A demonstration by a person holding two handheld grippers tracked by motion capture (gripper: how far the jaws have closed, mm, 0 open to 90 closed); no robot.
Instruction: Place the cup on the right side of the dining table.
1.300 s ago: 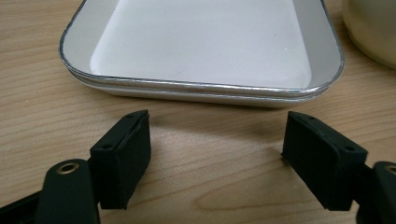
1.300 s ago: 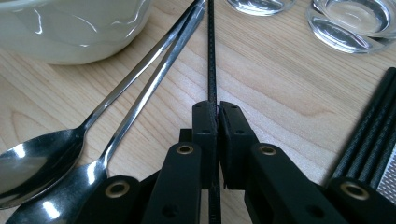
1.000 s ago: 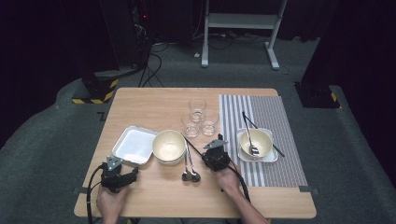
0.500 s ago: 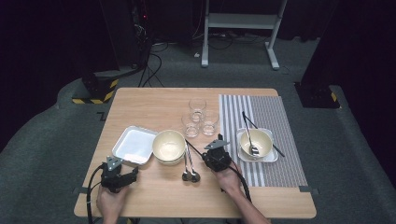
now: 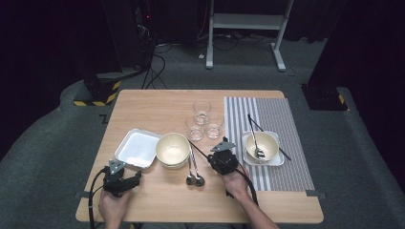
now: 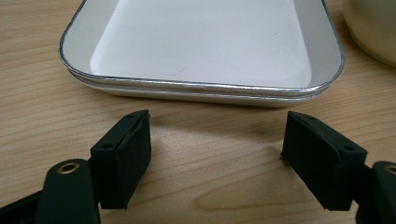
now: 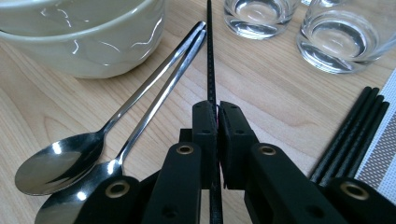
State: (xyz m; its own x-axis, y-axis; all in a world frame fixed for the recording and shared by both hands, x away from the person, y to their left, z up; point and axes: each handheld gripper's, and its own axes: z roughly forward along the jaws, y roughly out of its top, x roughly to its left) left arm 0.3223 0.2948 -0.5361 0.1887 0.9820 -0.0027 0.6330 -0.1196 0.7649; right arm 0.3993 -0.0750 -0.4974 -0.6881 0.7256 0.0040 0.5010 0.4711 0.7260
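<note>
Spoons (image 7: 116,140) and bowl (image 7: 84,37) crowd gripped chopstick (image 7: 210,65).

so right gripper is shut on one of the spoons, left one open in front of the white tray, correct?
Not quite. The right gripper is shut on a single black chopstick, as the right gripper view shows; both spoons lie free on the table beside it. The left gripper is open in front of the white tray.

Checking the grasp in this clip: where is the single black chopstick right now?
In the right gripper view, the thin black chopstick is pinched between the right gripper jaws, just right of the two steel spoons, pointing toward the clear glasses.
</note>
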